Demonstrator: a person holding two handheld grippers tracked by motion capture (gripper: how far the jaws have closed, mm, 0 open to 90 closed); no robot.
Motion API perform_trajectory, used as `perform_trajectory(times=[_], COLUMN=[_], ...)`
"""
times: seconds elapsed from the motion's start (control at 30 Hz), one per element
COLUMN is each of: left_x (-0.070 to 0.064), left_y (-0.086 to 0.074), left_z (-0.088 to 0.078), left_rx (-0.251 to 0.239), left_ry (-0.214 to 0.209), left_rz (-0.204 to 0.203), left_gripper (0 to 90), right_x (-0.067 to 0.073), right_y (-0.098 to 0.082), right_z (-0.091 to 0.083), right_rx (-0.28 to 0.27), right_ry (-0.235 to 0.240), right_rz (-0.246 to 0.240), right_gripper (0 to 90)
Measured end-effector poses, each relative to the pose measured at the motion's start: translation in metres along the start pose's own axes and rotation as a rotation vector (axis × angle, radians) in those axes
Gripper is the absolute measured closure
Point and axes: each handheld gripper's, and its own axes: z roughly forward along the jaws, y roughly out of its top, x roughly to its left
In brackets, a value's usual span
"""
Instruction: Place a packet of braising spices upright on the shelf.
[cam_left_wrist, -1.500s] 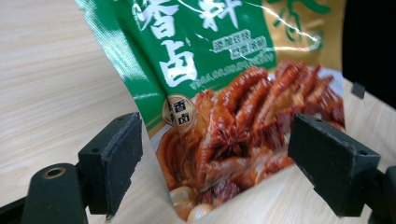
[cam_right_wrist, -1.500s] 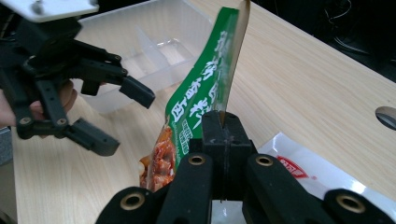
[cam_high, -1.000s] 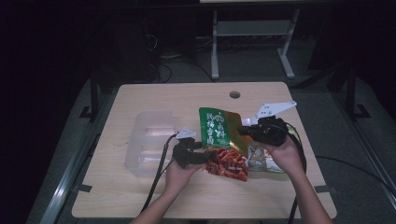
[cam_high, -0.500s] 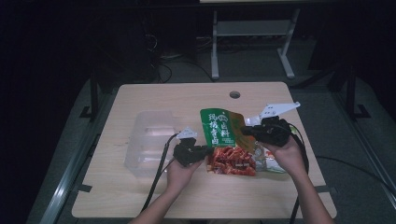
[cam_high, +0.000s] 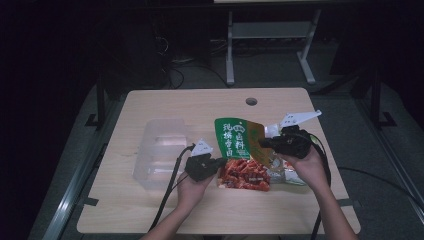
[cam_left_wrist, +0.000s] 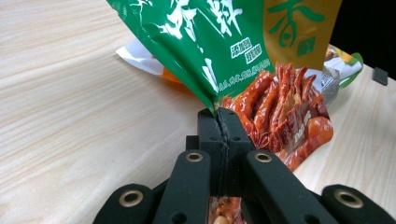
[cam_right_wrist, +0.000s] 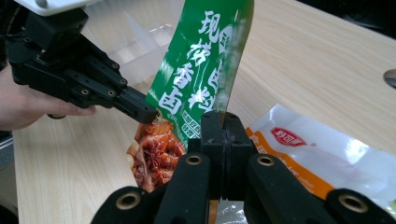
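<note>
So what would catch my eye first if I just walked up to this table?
Probably the bright green-and-red snack bag near the middle of the wooden table, pinched from both sides: the left gripper shut on its left edge and the right gripper on its right. Left of it sits a clear plastic container.

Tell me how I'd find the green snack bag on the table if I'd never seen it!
Look at the wooden table, right of its middle, between the left gripper and right gripper. The green snack bag is pinched by both. Unlike the clear plastic box and white packet, it has green with white letters above red food pictures.
</note>
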Motion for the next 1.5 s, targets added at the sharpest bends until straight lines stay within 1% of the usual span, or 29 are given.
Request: perform_trajectory(times=[0.03, 0.07, 0.1, 0.13, 0.2, 0.23, 0.37, 0.43, 0.47, 0.5, 0.63, 0.67, 0.7, 0.73, 0.77, 0.8, 0.83, 0.97, 1.0, 1.07, 1.13, 1.2, 1.23, 1.3, 1.33, 1.4, 1.5], left_x=[0.000, -0.001, -0.001, -0.002, -0.003, -0.003, -0.002, -0.002, -0.002, -0.002, -0.001, -0.001, -0.001, -0.001, -0.001, -0.001, -0.001, -0.002, -0.003, -0.003, -0.005, -0.010, -0.011, -0.017, -0.019, -0.022, -0.024], left_y=[0.000, 0.000, -0.001, -0.002, -0.002, -0.003, -0.004, -0.005, -0.005, -0.005, -0.006, -0.006, -0.006, -0.007, -0.007, -0.008, -0.009, -0.009, -0.009, -0.006, -0.004, -0.002, -0.002, -0.002, -0.002, -0.004, -0.008], left_z=[0.000, 0.000, -0.001, -0.001, -0.001, -0.001, -0.001, -0.001, -0.001, -0.001, -0.002, -0.002, -0.002, -0.002, -0.003, -0.003, -0.003, -0.008, -0.010, -0.015, -0.020, -0.025, -0.027, -0.032, -0.034, -0.039, -0.046], left_rx=[0.000, -0.001, -0.001, 0.004, 0.001, 0.002, 0.012, 0.018, 0.017, 0.018, 0.019, 0.020, 0.021, 0.021, 0.028, 0.027, 0.025, 0.024, 0.018, 0.007, 0.005, 0.000, -0.001, -0.001, 0.000, 0.009, 0.008], left_ry=[0.000, 0.002, 0.006, 0.011, 0.012, 0.013, 0.018, 0.021, 0.021, 0.023, 0.026, 0.026, 0.028, 0.031, 0.041, 0.036, 0.034, 0.044, 0.055, 0.054, 0.057, 0.056, 0.052, 0.054, 0.053, 0.052, 0.045], left_rz=[0.000, -0.003, 0.001, 0.010, 0.009, 0.009, 0.017, 0.027, 0.023, 0.025, 0.027, 0.030, 0.034, 0.039, 0.046, 0.037, 0.035, 0.031, 0.037, 0.042, 0.057, 0.072, 0.074, 0.103, 0.113, 0.136, 0.149], left_gripper=[90.0, 90.0, 90.0, 90.0, 90.0, 90.0, 90.0, 90.0, 90.0, 90.0, 90.0, 90.0, 90.0, 90.0, 90.0, 90.0, 90.0, 89.1, 87.6, 82.1, 76.7, 72.0, 70.9, 69.0, 67.5, 65.0, 62.2], right_x=[0.000, -0.003, -0.003, -0.005, -0.006, -0.007, -0.008, -0.007, -0.008, -0.007, -0.008, -0.008, -0.008, -0.007, -0.007, -0.005, -0.005, -0.002, -0.002, 0.000, 0.006, 0.012, 0.016, 0.022, 0.025, 0.032, 0.037], right_y=[0.000, -0.004, -0.004, -0.007, -0.009, -0.010, -0.011, -0.011, -0.011, -0.011, -0.013, -0.014, -0.014, -0.014, -0.015, -0.014, -0.014, -0.012, -0.011, -0.011, -0.009, -0.007, -0.006, -0.003, -0.001, 0.003, 0.008], right_z=[0.000, 0.006, 0.006, 0.011, 0.013, 0.017, 0.026, 0.032, 0.035, 0.037, 0.046, 0.047, 0.048, 0.049, 0.050, 0.050, 0.050, 0.045, 0.042, 0.036, 0.028, 0.022, 0.019, 0.013, 0.011, 0.008, 0.006], right_rx=[0.000, 0.016, 0.016, 0.021, 0.023, 0.032, 0.060, 0.083, 0.093, 0.104, 0.133, 0.141, 0.145, 0.150, 0.150, 0.157, 0.155, 0.129, 0.115, 0.090, 0.063, 0.034, 0.019, -0.003, -0.008, -0.017, -0.022], right_ry=[0.000, 0.016, 0.016, 0.027, 0.031, 0.035, 0.042, 0.038, 0.032, 0.032, 0.038, 0.041, 0.040, 0.040, 0.044, 0.040, 0.035, 0.051, 0.056, 0.073, 0.079, 0.085, 0.088, 0.094, 0.096, 0.090, 0.093], right_rz=[0.000, 0.016, 0.016, 0.038, 0.040, 0.059, 0.067, 0.067, 0.064, 0.075, 0.087, 0.093, 0.082, 0.087, 0.076, 0.075, 0.061, 0.071, 0.074, 0.082, 0.078, 0.063, 0.058, 0.046, 0.044, 0.025, 0.009], right_gripper=[88.1, 84.0, 84.0, 83.3, 82.0, 79.7, 77.3, 75.5, 74.3, 74.1, 75.1, 77.4, 80.0, 82.8, 85.1, 87.7, 88.6, 89.7, 89.8, 89.9, 90.0, 90.0, 90.0, 90.0, 90.0, 90.0, 90.0])
